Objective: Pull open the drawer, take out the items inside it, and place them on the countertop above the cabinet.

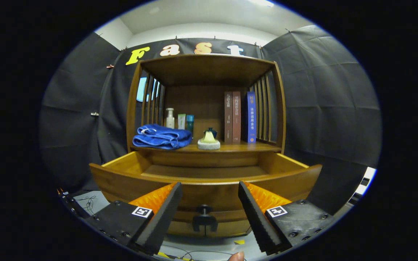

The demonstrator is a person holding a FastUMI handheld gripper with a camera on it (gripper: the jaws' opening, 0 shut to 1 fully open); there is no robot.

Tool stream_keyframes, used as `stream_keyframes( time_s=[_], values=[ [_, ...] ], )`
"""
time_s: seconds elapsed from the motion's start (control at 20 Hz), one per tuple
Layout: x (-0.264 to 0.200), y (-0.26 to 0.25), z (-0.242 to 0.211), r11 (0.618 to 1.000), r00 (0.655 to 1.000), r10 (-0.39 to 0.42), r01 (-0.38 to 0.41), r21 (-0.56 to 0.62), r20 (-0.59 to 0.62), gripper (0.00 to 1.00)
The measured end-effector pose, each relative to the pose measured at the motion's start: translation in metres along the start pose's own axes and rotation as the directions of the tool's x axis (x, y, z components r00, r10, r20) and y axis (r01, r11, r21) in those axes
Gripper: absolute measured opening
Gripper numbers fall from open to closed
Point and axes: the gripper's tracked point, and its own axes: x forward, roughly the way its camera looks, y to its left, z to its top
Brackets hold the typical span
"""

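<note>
Two fingers of the tongs [209, 188] stand wide apart, holding nothing, just before the pulled-out brown wooden drawer [205, 188]. Its dark knob [204, 209] sits between them. A folded blue towel [161, 137] lies on the desk [238, 148] above.

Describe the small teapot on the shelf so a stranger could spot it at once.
Start at the wooden cabinet with its drawer pulled open beyond the open gripper. On the countertop above, between the folded blue towel and the upright books, sits the teapot: small, dark-lidded, on a pale round base.

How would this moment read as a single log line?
drawer: pulled open | tool: open, holding nothing, fingers either side of knob | towel: on countertop
</note>
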Motion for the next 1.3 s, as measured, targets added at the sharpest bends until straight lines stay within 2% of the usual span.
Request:
stream_keyframes(
  time_s=[0.25,0.4,0.7,1.05,1.3],
  values=[
    [0.015,-0.008,-0.029,1.0,0.999,-0.03,0.03,-0.009,-0.038,0.99],
    [0.021,0.006,-0.047,1.0,0.997,0.005,-0.003,0.015,-0.083,0.98],
    [0.024,0.009,-0.046,0.998,0.997,0.007,-0.011,-0.055,-0.071,0.99],
    [0.039,0.008,-0.043,0.999,0.995,0.004,-0.008,-0.036,-0.103,1.0],
    [0.068,0.007,-0.029,0.999,0.997,0.02,-0.017,0.045,-0.081,0.99]
  ],
)
